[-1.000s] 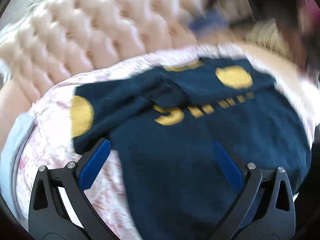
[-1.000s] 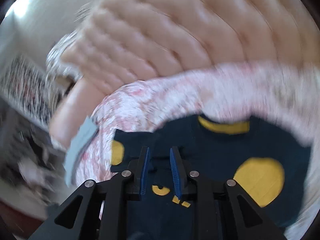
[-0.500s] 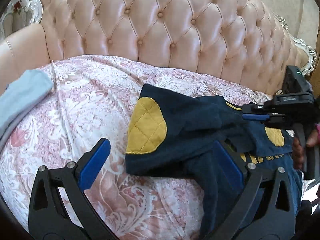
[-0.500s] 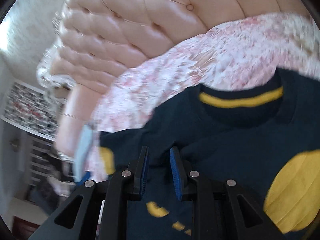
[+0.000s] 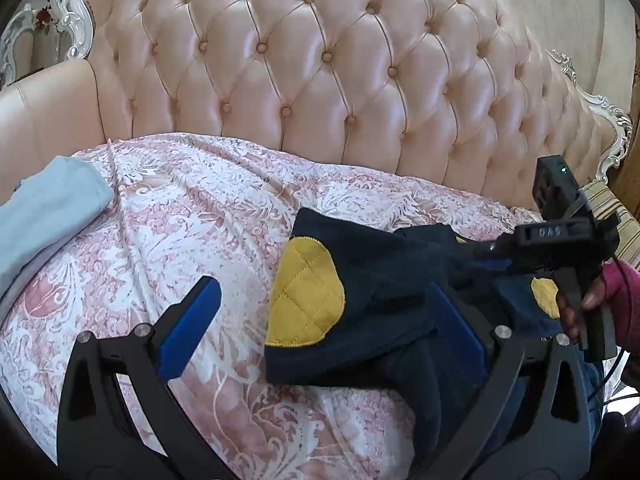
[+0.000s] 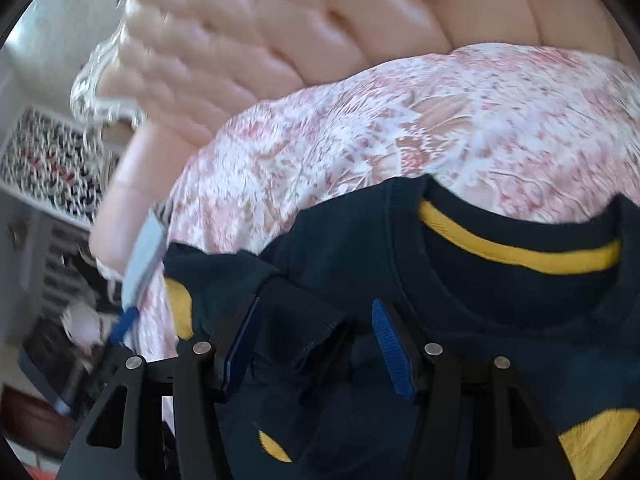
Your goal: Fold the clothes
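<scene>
- The right gripper (image 6: 316, 344) had its blue pads nearly together on a fold of the navy sweatshirt (image 5: 376, 312) in both earlier right-wrist frames; its jaws have just been opening, and they now stand apart with a dark fold of sleeve lying loosely between them, not pinched
- In the left wrist view the right gripper (image 5: 486, 258) sits lower on the garment than half a second ago, its tip down against the cloth; a hand (image 5: 588, 300) in a pink sleeve (image 5: 624, 300) grips its handle at the right edge
- The left gripper (image 5: 324, 322) is spread wide, as in both earlier frames; one pad hangs over the bedcover, the other over the dark cloth, clamped on nothing; a second ago that view was blurred and looked across the sweatshirt's chest lettering, now it is sharp and faces the sleeve
- The sweatshirt lies on the pink and white floral bedcover (image 5: 192, 220), its sleeve folded across the body with the quilted yellow elbow patch (image 5: 306, 296) upward; the yellow-striped collar (image 6: 516, 254) points toward the headboard
- A tufted pink headboard (image 5: 320, 60) rises behind; a pale blue cloth (image 5: 44, 208) lies at the left of the bed, well apart from the sweatshirt
</scene>
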